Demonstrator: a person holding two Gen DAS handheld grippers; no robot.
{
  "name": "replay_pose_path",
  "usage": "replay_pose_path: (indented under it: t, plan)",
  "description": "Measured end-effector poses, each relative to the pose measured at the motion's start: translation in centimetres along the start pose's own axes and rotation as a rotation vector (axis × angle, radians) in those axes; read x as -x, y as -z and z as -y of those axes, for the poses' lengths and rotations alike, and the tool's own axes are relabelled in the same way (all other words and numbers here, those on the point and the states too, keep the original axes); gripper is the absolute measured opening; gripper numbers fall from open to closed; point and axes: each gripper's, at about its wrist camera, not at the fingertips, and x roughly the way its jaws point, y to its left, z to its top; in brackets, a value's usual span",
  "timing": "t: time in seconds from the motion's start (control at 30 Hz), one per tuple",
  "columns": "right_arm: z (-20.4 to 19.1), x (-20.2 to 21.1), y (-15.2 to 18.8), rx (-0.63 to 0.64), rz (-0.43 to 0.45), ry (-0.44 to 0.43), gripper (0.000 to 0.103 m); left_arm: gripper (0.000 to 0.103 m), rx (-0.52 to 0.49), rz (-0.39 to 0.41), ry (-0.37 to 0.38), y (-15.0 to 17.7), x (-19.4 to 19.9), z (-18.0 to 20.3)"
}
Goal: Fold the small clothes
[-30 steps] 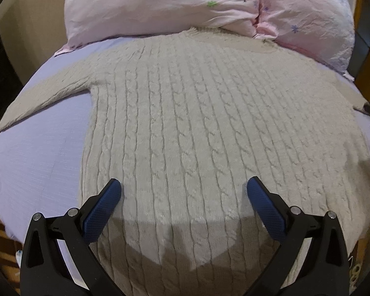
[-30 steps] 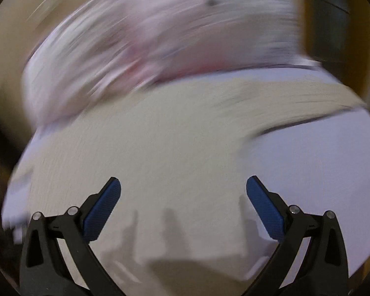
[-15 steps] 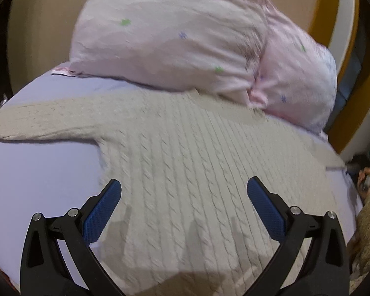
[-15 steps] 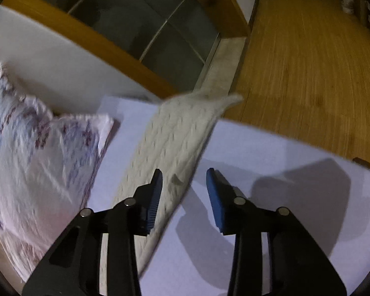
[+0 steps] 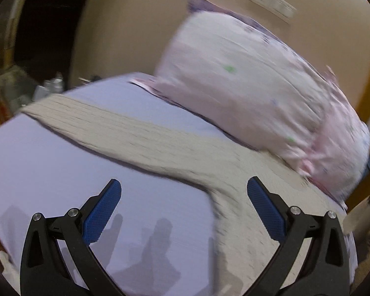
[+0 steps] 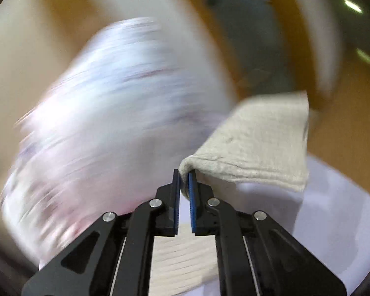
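Sweater point(image 5: 175, 145) lies flat on the lilac bed sheet point(image 5: 61, 172) below the pink pillow point(image 5: 254, 93); our right gripper point(image 6: 184, 181) pinches only the edge of its right sleeve point(image 6: 254, 143), so a fast swing could pull the knit free, while our left gripper point(image 5: 182, 207) hovers spread wide near the other sleeve point(image 5: 91, 118)

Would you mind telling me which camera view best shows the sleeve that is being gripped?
The right wrist view: the right gripper is shut on the sweater's sleeve, lifted off the sheet. The left wrist view shows only the other sleeve, lying flat beyond the open left gripper.
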Motion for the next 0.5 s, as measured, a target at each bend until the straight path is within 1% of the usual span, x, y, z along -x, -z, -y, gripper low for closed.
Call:
replay_pose_path:
  t: [0.07,0.1,0.13,0.17,0.2,0.23,0.27,0.3,0.33,0.37,0.4,0.43,0.47,0.5]
  plan:
    - [-7.3,0.4,2.6,0.129,-0.041,-0.157,0.006,0.102,0.077,0.022,-0.01,-1.0,0.3,-2.0]
    - [-11.5,0.4,4.9,0.205,-0.087,-0.251,0.007,0.102,0.114,0.03,-0.01,-1.3,0.4,-2.9]
    - [-15.2,0.2,7.5,0.275,-0.148,-0.327,0.007,0.102,0.143,0.037,-0.009,-1.6,0.4,-3.6]
    - [-17.2,-0.3,9.2,0.318,-0.197,-0.367,0.011,0.102,0.184,0.043,-0.011,-2.0,0.4,-4.7]
    - [-20.5,-1.0,12.8,0.399,-0.31,-0.422,0.017,0.102,0.222,0.043,-0.019,-2.3,0.3,-5.7]
    - [-22.3,-1.5,15.4,0.451,-0.391,-0.449,0.023,0.102,0.248,0.043,-0.022,-2.7,0.2,-6.6]
    - [-24.0,-1.7,18.2,0.507,-0.471,-0.467,0.035,0.102,0.262,0.044,-0.026,-2.9,0.0,-7.1]
    - [-25.0,-1.3,20.3,0.554,-0.501,-0.476,0.044,0.102,0.277,0.047,-0.033,-3.2,0.0,-7.9]
    - [-25.2,-0.6,21.2,0.577,-0.492,-0.479,0.05,0.101,0.283,0.049,-0.039,-3.4,-0.1,-8.4]
    - [-25.1,0.4,21.6,0.59,-0.459,-0.473,0.064,0.099,0.301,0.046,-0.061,-3.8,-0.4,-9.6]
    - [-24.5,1.6,21.4,0.587,-0.416,-0.465,0.074,0.097,0.315,0.046,-0.067,-3.9,-0.5,-10.4]
    - [-24.1,2.1,21.0,0.576,-0.391,-0.459,0.076,0.094,0.354,0.044,-0.071,-4.3,-0.9,-11.8]
    - [-23.7,1.8,20.5,0.567,-0.381,-0.452,0.077,0.089,0.39,0.042,-0.078,-4.4,-1.2,-13.2]
    - [-22.9,2.1,19.8,0.556,-0.369,-0.431,0.077,0.087,0.418,0.038,-0.081,-4.7,-1.6,-14.1]
